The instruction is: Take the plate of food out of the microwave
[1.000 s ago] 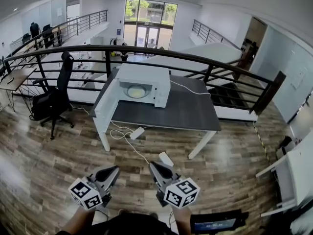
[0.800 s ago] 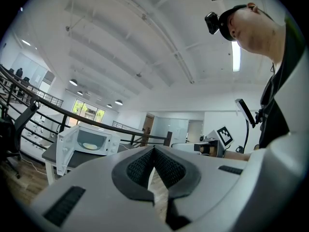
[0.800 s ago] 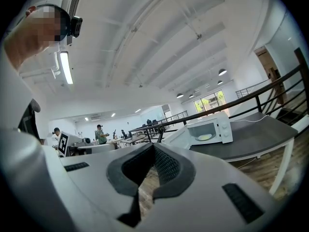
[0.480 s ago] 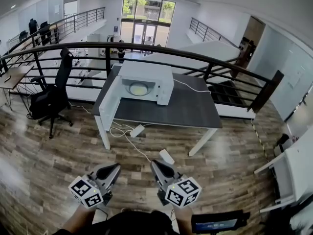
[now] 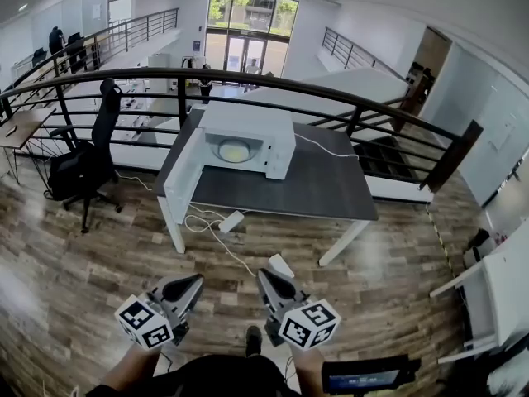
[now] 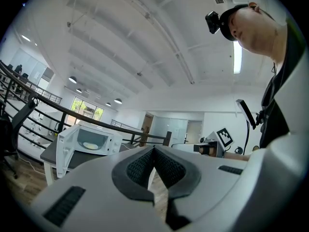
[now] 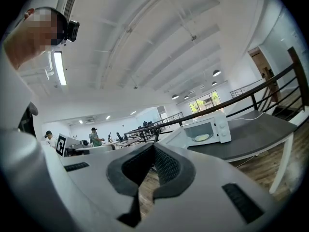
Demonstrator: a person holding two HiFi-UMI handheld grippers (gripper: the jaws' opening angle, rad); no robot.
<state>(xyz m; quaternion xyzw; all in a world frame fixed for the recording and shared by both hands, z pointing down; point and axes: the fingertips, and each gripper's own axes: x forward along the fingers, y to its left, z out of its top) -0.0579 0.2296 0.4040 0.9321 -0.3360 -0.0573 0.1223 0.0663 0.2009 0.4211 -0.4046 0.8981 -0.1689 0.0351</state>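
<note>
A white microwave (image 5: 248, 143) stands on a dark grey table (image 5: 314, 190), its door (image 5: 183, 176) swung open to the left. Inside lies a plate of yellowish food (image 5: 234, 150). Both grippers hang low over the wooden floor, far short of the table. My left gripper (image 5: 193, 285) and right gripper (image 5: 266, 277) are both shut with nothing between the pads. From the left gripper (image 6: 154, 151) the microwave (image 6: 91, 141) and plate (image 6: 90, 145) show at the left. From the right gripper (image 7: 153, 149) the microwave (image 7: 205, 129) and plate (image 7: 201, 137) show at the right.
A black railing (image 5: 331, 98) runs behind the table. A black office chair (image 5: 91, 160) stands at the left. A power strip and cable (image 5: 231, 221) and a small white block (image 5: 281, 266) lie on the floor before the table. A white desk (image 5: 504, 296) stands at the right.
The table and microwave have drawn slightly nearer in the head view. A shoe now shows at the bottom between the grippers. Both grippers stay shut.
</note>
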